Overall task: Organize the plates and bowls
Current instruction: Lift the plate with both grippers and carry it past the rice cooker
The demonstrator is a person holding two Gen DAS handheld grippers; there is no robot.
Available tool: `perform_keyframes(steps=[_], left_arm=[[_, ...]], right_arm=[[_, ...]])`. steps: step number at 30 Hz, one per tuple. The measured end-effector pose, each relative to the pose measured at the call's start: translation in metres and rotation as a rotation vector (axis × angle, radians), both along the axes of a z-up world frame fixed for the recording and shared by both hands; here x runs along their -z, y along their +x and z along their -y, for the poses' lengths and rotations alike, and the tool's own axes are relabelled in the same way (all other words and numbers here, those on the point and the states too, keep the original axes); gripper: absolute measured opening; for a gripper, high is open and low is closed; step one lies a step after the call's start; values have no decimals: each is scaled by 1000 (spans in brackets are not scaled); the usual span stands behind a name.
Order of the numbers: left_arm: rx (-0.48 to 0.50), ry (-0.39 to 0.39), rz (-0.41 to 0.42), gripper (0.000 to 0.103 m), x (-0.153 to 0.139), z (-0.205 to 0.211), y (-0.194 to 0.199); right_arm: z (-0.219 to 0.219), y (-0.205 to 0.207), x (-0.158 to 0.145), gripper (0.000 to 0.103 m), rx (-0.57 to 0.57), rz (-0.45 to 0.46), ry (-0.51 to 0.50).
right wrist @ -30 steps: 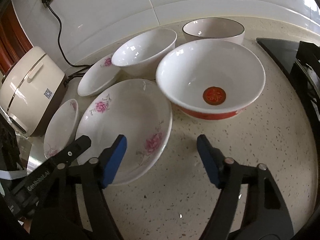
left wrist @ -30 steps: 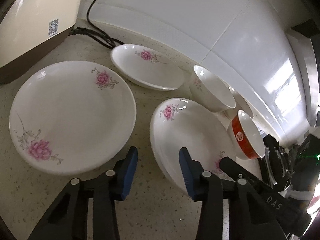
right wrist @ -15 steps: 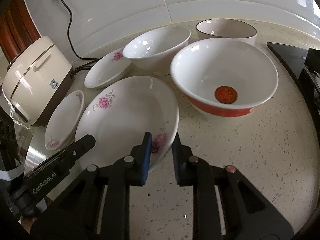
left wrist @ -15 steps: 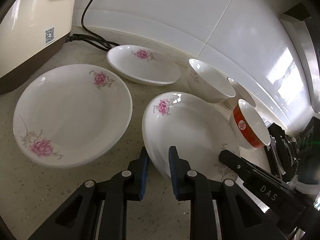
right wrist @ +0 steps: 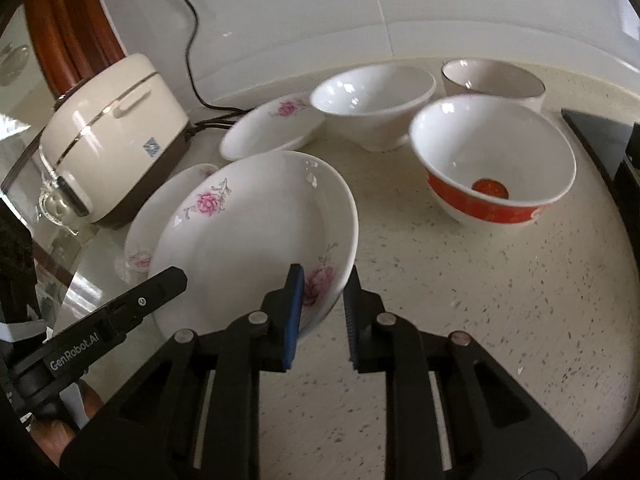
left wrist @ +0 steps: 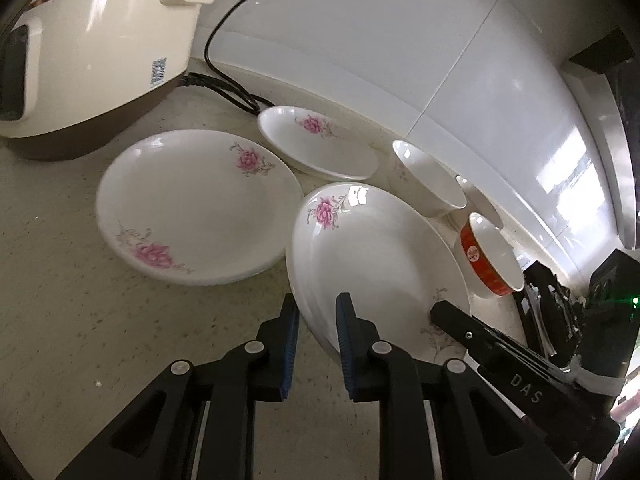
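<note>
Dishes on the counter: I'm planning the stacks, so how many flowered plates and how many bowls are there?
Flowered plates: 3 (the gripped plate, one by the cooker, one near the wall)
Bowls: 3 (red-banded, plain white, dark-rimmed)
Total: 6

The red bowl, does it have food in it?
No, the red bowl holds no food; only a red round mark shows on its white bottom.

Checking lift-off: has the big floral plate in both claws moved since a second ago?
Yes. The big white floral plate has tipped up toward the cream rice cooker and now overlaps the neighbouring floral plate, gripped by the left claw and right claw.
</note>
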State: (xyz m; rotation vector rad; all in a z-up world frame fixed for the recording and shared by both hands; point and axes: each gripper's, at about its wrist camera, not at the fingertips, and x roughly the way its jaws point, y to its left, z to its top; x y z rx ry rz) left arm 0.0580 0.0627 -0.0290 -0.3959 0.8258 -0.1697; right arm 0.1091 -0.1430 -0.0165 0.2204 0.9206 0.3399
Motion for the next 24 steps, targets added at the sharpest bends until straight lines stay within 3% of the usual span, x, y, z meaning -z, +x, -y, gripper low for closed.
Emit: perform_keyframes(steps=[10,17,24], left_arm=[[-130,-22,12,19,-7,-39,-35],[-271,-48,22,17,-11,-85,-70],[-401,-58,18,17,-8,-129,-97]], right_arm=[[-52,-19,-12,23,-155,27,0],[-104,-35,-36,23,-298,23,-16],[-163,-40,-36,23,-425,-4,-36]])
